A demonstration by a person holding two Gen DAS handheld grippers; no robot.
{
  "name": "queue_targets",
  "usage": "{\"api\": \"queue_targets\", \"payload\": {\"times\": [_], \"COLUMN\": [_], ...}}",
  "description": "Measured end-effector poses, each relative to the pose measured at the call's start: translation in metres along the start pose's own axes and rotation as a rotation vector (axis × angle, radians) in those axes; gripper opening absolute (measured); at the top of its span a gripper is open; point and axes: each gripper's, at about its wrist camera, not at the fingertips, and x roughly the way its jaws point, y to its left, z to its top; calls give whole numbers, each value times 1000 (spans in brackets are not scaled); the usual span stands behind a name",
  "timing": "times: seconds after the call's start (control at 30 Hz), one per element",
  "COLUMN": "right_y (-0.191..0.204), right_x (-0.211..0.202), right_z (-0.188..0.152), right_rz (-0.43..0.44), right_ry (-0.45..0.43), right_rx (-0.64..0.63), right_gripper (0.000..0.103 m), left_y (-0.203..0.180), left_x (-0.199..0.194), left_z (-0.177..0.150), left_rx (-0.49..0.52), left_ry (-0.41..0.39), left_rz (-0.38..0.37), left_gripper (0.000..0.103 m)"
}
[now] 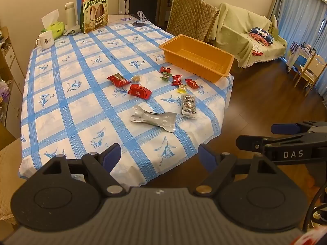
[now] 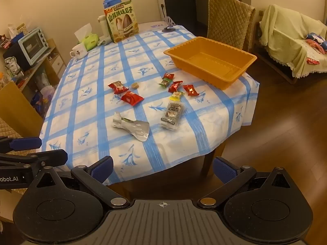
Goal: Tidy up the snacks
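An empty orange tray sits near the table's right edge. Several small snacks lie loose on the blue-checked cloth in front of it: red packets, small candies, a clear dark-printed pack and a crumpled silver pouch. My left gripper is open and empty above the near table edge. My right gripper is open and empty at the table's near corner. Each shows from the side in the other's view.
At the far end stand a large sunflower-seed bag, a white mug, a tissue pack and a white flask. A quilted chair stands behind the tray. A sofa is to the right.
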Motion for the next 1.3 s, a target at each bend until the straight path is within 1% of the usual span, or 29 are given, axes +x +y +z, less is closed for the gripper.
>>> {"api": "queue_targets", "payload": {"times": [0.6, 0.73, 0.93, 1.0, 1.13, 1.3], "right_y": [4, 5, 10, 11, 12, 18], "right_x": [4, 4, 5, 6, 7, 8], "right_z": [2, 3, 4, 5, 5, 7], "right_rz": [0, -1, -3, -1, 0, 3], "right_ry": [-4, -4, -4, -5, -5, -5], "right_rx": [-1, -4, -5, -4, -5, -11], "right_gripper": [103, 103, 103, 103, 103, 103], "left_y": [0, 7, 7, 13, 12, 25], "left_x": [0, 3, 2, 2, 1, -1], "left_z": [0, -3, -2, -1, 0, 3], "left_rx": [-5, -8, -8, -9, -11, -21], "left_ry": [2, 1, 1, -1, 2, -5], "left_rz": [2, 0, -1, -2, -1, 0], "left_gripper": [81, 81, 81, 81, 81, 81]}}
